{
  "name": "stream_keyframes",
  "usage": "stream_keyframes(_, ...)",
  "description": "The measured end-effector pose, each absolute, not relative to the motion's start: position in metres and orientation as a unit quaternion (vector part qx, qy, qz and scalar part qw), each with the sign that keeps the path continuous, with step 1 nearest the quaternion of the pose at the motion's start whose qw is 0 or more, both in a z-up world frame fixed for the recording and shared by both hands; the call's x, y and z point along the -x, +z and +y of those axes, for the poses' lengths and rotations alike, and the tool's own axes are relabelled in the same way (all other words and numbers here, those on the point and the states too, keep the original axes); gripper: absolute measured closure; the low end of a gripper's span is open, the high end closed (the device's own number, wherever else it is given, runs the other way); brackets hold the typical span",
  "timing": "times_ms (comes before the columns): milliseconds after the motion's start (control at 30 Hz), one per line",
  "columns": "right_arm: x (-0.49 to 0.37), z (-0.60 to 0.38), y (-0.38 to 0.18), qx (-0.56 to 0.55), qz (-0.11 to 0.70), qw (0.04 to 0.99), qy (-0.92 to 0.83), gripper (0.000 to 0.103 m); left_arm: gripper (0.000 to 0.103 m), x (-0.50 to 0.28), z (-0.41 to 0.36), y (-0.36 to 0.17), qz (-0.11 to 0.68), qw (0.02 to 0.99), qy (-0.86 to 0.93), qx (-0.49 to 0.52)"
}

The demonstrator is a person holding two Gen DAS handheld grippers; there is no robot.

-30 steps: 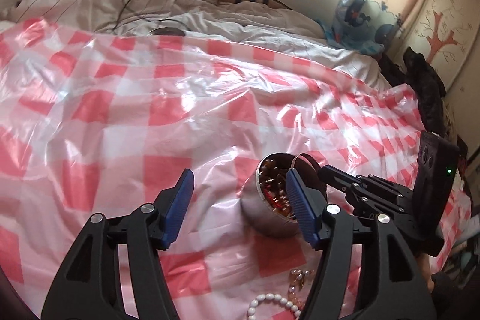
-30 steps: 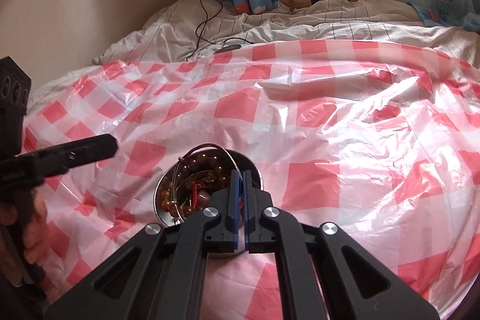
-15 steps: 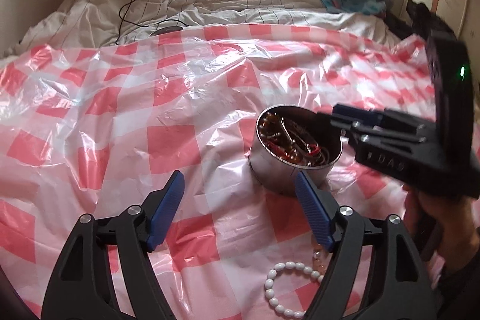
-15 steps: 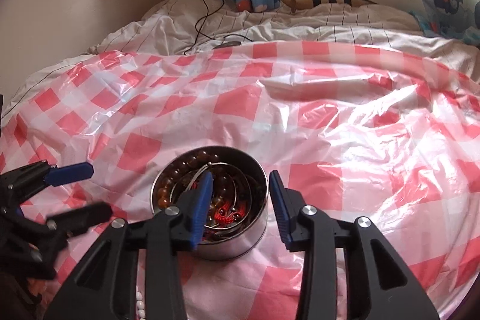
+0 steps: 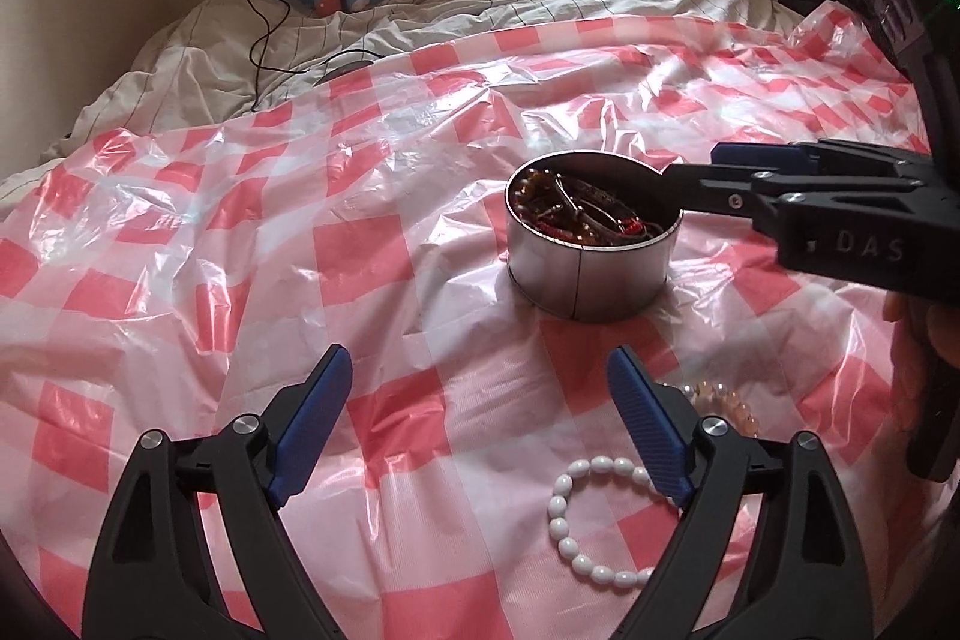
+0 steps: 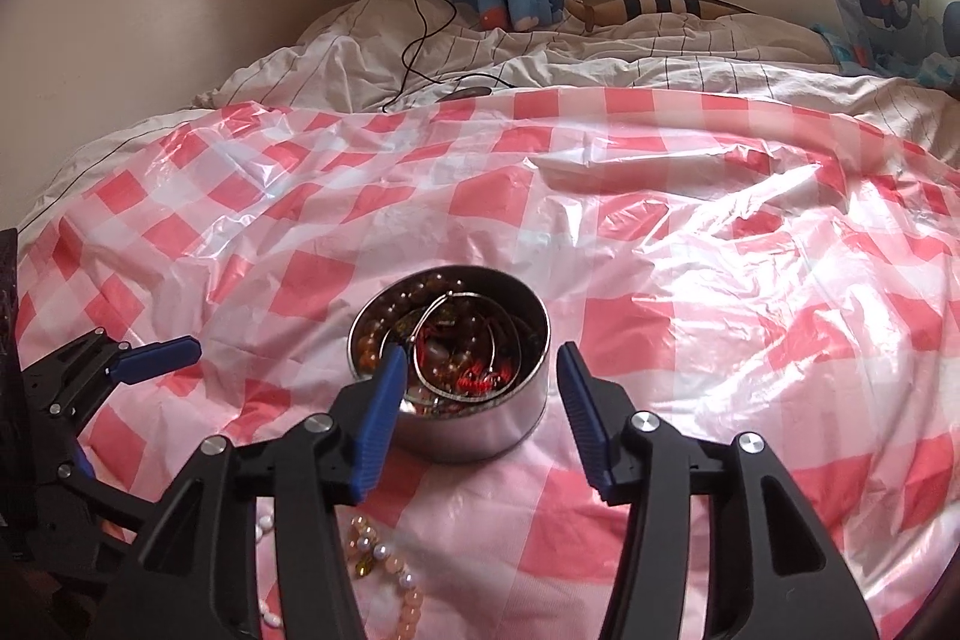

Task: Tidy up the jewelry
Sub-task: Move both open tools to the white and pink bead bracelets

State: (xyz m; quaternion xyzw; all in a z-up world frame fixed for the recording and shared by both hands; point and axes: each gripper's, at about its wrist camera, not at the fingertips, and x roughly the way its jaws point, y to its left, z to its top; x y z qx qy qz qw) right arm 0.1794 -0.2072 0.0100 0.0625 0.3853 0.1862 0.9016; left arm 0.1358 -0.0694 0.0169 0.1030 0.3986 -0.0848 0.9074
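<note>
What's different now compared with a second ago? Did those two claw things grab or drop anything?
The right gripper, shut over the metal tin a second ago, has just been opening and now stands empty above the tin's rim. The left gripper has also been opening, pulled back from the tin, and now hovers empty near the white bead bracelet. The tin, the bracelet and the checked sheet stayed put.

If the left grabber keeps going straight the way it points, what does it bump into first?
Probably just the pink checked plastic sheet. The left gripper is open and empty; the white bead bracelet lies off to one side, and the metal tin sits farther on.
</note>
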Motion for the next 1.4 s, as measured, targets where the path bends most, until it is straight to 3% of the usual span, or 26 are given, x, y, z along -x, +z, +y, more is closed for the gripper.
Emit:
stream_keyframes(333,-0.130,-0.230,0.001,-0.072,0.412,0.893,0.167,0.041,0.019,-0.122,-0.070,0.020,0.385,0.913,-0.084,-0.108)
stream_keyframes(1400,-0.129,-0.194,-0.024,0.028,0.452,0.873,0.181,0.036,0.012,-0.120,-0.075,0.016,0.377,0.915,-0.088,-0.117)
